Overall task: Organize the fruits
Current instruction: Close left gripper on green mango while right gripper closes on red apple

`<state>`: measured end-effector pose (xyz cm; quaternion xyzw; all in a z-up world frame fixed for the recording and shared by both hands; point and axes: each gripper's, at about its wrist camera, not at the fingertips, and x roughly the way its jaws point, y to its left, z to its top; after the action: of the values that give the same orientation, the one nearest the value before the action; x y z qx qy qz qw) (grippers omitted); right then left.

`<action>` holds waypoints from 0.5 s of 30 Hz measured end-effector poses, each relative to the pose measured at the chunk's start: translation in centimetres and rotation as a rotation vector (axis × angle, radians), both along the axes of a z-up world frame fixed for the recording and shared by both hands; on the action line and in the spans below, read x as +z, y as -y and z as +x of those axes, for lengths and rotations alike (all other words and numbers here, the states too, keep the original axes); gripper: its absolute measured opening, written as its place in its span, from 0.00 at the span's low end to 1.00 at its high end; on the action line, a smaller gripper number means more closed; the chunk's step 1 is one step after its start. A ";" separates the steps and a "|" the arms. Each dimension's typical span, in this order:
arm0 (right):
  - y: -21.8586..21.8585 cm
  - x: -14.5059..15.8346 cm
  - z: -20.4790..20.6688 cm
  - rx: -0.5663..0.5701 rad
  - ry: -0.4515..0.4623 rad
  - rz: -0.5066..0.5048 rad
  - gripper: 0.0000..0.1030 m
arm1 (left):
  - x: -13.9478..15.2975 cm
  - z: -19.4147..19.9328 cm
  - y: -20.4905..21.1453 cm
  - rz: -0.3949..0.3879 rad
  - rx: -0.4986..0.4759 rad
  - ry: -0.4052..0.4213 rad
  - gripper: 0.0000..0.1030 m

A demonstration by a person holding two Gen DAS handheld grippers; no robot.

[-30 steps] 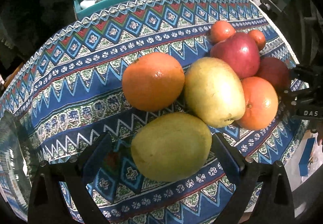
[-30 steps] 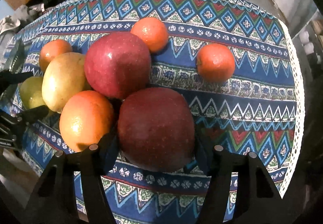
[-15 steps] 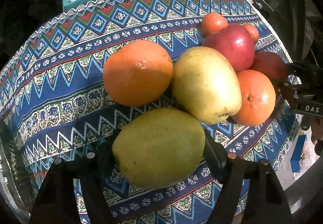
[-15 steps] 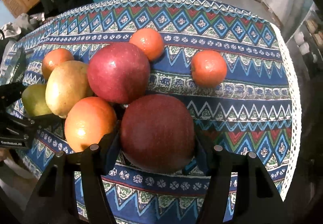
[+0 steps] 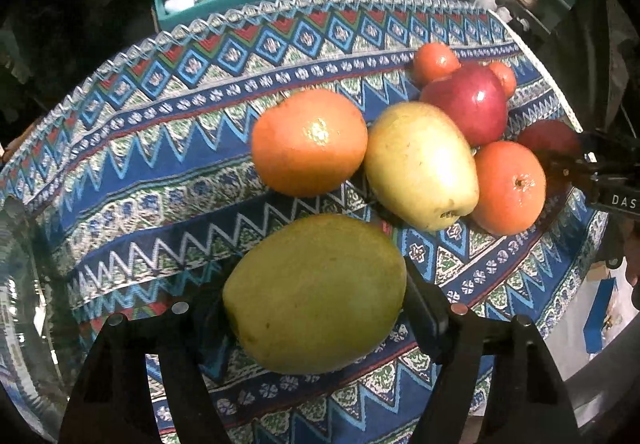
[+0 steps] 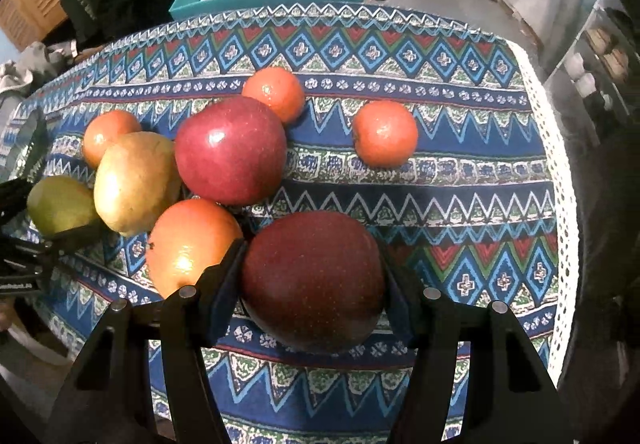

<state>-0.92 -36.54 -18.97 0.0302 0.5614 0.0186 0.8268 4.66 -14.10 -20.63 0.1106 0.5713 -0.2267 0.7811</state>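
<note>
My left jaws (image 5: 316, 308) have just been closing and now press both sides of the green mango (image 5: 316, 296), which sits between them at the near left edge of the tabletop (image 5: 168, 163). Beside it lie a big orange (image 5: 309, 141) and a yellow mango (image 5: 420, 163), the two touching each other. To lift well, I judge I should keep the squeeze firm but gentle, since ripe skin bruises, and raise it straight so it does not knock the orange. This hand points steeply down, tipped a little forward.

Further right, a red apple (image 6: 231, 149) and a second orange (image 6: 192, 244) crowd the middle, with two small tangerines (image 6: 385, 133) behind them. My right jaws (image 6: 314, 288) hold the dark red apple (image 6: 314, 280) at a medium width, pads flat on its flanks. The second orange rests against the left pad, so I think a clean vertical lift matters here, or it may roll. This hand also points steeply down, over the front right of the cloth.
</note>
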 end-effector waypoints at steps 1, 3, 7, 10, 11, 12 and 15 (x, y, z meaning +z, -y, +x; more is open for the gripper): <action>0.0 0.3 -0.1 -0.002 0.005 -0.001 0.61 | 0.3 0.0 -0.2 -0.003 0.003 0.006 0.75; -0.1 0.9 -0.1 -0.005 0.019 -0.007 0.61 | 1.0 -0.2 -0.6 -0.010 0.007 0.018 0.75; -0.3 2.3 -0.4 -0.006 0.049 -0.011 0.61 | 2.3 -0.4 -0.9 -0.016 0.013 0.045 0.75; -0.6 3.1 -0.5 0.000 0.070 -0.020 0.61 | 3.2 -0.3 -1.3 -0.024 0.023 0.059 0.75; -0.8 3.4 -0.6 0.003 0.078 -0.022 0.61 | 3.4 -0.3 -1.4 -0.028 0.028 0.061 0.75; -0.9 3.6 -0.6 0.005 0.084 -0.019 0.61 | 3.7 -0.3 -1.6 -0.033 0.035 0.063 0.75; -1.3 4.5 -0.5 0.012 0.109 -0.012 0.61 | 4.4 -0.4 -2.3 -0.042 0.049 0.069 0.75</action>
<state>-1.40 -35.20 -14.48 0.0207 0.5157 0.0215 0.8562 4.27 -11.81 -16.20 0.0878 0.5418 -0.2152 0.8077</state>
